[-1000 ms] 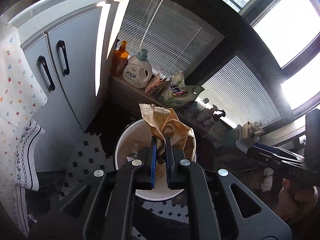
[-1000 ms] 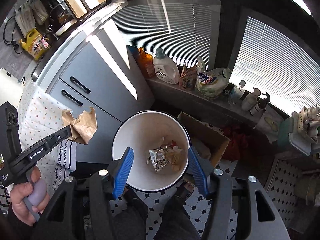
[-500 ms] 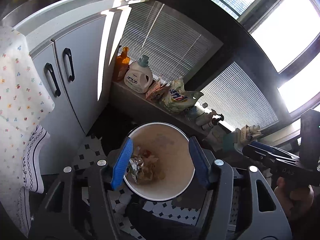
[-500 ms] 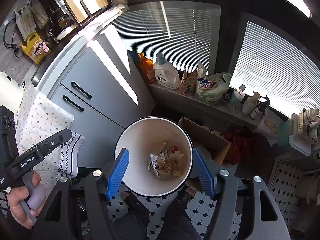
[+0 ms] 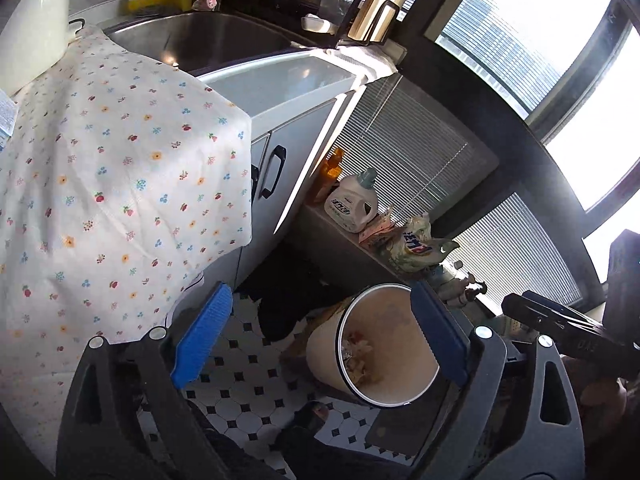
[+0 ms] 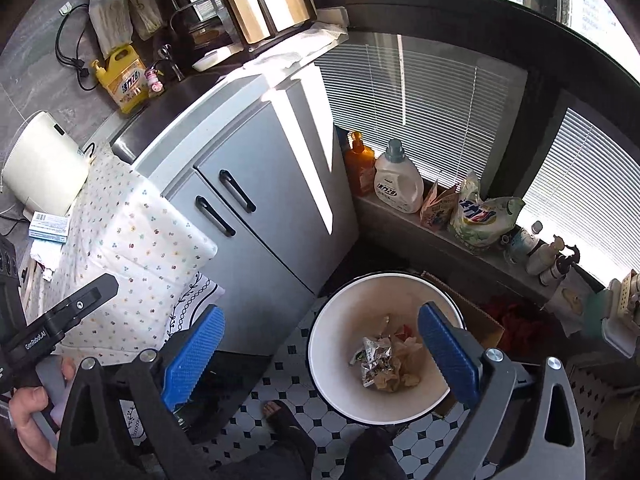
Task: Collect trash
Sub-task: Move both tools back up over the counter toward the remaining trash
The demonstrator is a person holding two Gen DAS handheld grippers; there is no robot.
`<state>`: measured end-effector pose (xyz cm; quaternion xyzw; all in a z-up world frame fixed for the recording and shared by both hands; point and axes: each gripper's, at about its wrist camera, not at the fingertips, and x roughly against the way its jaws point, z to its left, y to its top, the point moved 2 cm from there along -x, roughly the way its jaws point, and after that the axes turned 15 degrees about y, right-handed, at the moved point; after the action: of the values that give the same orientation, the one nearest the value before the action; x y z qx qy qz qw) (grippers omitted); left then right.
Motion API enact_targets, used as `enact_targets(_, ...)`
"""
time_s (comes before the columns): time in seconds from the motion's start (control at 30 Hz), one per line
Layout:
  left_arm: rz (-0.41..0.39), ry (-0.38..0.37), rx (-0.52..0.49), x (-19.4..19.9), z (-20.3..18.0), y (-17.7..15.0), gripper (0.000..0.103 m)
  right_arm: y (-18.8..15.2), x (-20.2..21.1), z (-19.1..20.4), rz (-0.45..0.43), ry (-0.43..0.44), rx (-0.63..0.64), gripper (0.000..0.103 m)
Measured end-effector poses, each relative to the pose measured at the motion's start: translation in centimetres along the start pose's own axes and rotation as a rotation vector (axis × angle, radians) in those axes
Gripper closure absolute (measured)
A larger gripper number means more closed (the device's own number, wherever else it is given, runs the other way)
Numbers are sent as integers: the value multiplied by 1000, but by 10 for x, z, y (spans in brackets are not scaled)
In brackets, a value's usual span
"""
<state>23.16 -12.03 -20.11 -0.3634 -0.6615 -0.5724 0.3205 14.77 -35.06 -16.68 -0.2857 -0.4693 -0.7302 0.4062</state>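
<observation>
A white trash bin (image 6: 352,316) stands on the tiled floor, seen at the lower right of both views, its rim (image 5: 384,402) tilted in the left wrist view. Crumpled foil and brown paper trash (image 6: 386,362) lie at its bottom, also visible as trash (image 5: 358,356). My left gripper (image 5: 320,336) hangs above and left of the bin, its jaws opening with nothing between them. My right gripper (image 6: 320,356) is high over the bin's left side, jaws also opening and empty. Each gripper shows in the other's view: left gripper (image 6: 100,288), right gripper (image 5: 520,306).
A grey cabinet (image 6: 256,216) with black handles sits under a steel sink (image 5: 200,40). A floral cloth (image 5: 120,184) hangs at the left. A detergent bottle (image 6: 398,182) and bags line the window ledge. A cardboard box (image 6: 480,320) stands behind the bin, a foot (image 6: 278,410) near it.
The left gripper let go of the brown paper bag, which now lies in the bin. Both grippers opened wide and drew up and leftward away from the bin.
</observation>
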Motion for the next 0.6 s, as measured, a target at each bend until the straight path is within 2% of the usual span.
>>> enact_targets(0.6,-123,170,219,63,173,3,13,12,-59,156,30,148,184,8)
